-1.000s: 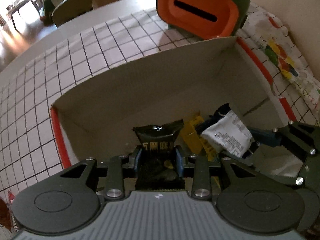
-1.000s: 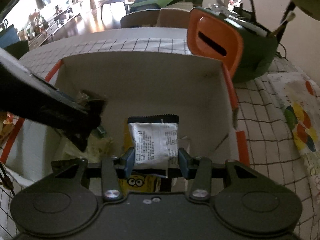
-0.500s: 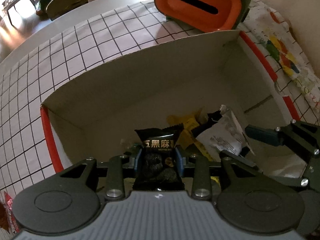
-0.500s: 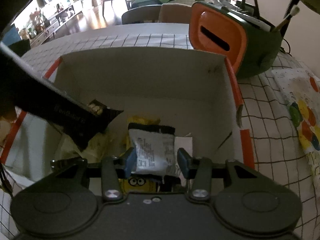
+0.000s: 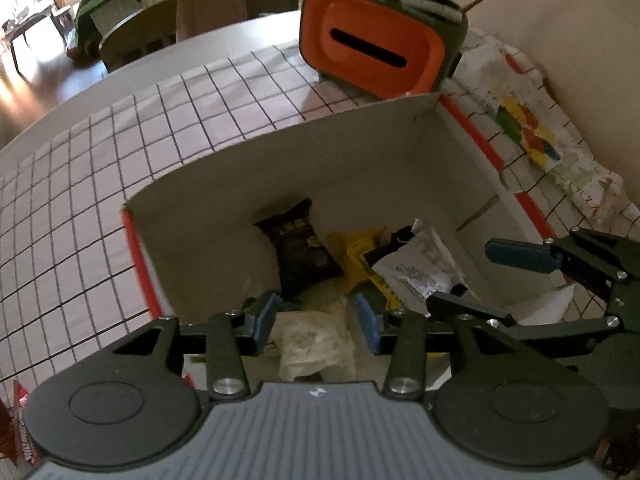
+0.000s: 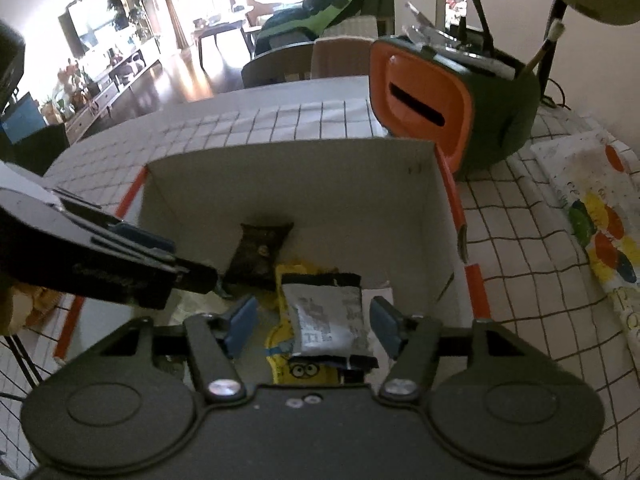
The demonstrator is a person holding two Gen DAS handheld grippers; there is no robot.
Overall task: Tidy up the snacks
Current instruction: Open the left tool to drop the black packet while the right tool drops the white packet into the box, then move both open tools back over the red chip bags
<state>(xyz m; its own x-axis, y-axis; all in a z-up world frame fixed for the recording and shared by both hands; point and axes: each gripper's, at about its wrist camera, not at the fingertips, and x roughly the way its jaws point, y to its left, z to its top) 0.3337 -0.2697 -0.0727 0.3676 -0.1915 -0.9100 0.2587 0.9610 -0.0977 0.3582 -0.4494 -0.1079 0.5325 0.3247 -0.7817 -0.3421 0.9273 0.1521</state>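
Observation:
An open cardboard box [image 5: 360, 168] with orange edges holds the snacks. My left gripper [image 5: 316, 316] hovers over its near left part; its jaws are opening and grip nothing. The black packet [image 5: 300, 256] lies loose on the box floor beyond them. My right gripper [image 6: 314, 322] is also opening; the white printed packet [image 6: 328, 316] lies between its pads without touching them, on a yellow packet [image 6: 304, 364]. Each gripper appears in the other's view: the right gripper [image 5: 492, 280] and the left gripper [image 6: 180, 260]. A pale crinkled wrapper [image 5: 316, 340] lies below the left fingers.
An orange-fronted green holder [image 5: 376, 48] with pens stands just behind the box. A colourful printed cloth [image 5: 532, 136] lies to the right on the checked tablecloth [image 5: 120, 184]. A red wrapper [image 5: 20, 432] lies outside the box at the left. A chair [image 5: 200, 20] stands beyond the table.
Both grippers opened and rose a little. The left one let go of the black packet, which now lies on the box floor. The right one let go of the white packet.

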